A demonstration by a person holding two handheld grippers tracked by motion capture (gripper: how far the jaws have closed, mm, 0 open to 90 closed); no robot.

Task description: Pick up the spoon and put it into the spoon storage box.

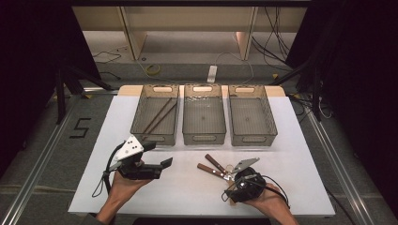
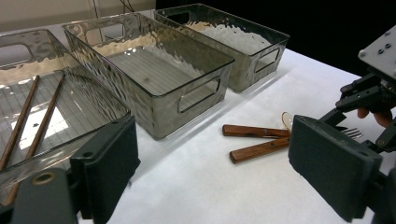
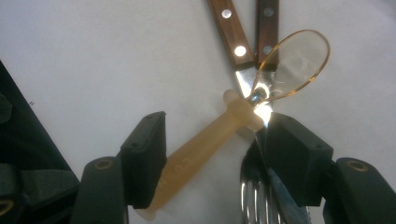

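The translucent spoon (image 3: 219,135) lies on the white surface (image 1: 187,183), its pale amber handle running right between the right gripper's (image 3: 210,154) jaws, and those jaws stand apart on either side of it, not pressing on it! The spoon's clear bowl rests over the two wooden-handled utensils (image 3: 243,32), whose riveted handles cross beneath it, with the fork's tines (image 3: 254,198) showing low between the jaws. Some raised lettering marks the spoon handle, but it's too blurred to read. Over on the other side, the left gripper (image 2: 210,172) hovers with jaws wide open, nothing between them. Three smoky plastic bins (image 1: 204,136) sit in a row at the far side, and the left bin holds a pair of chopsticks (image 1: 159,115). On the floor, a black "5" (image 1: 80,127) is marked.
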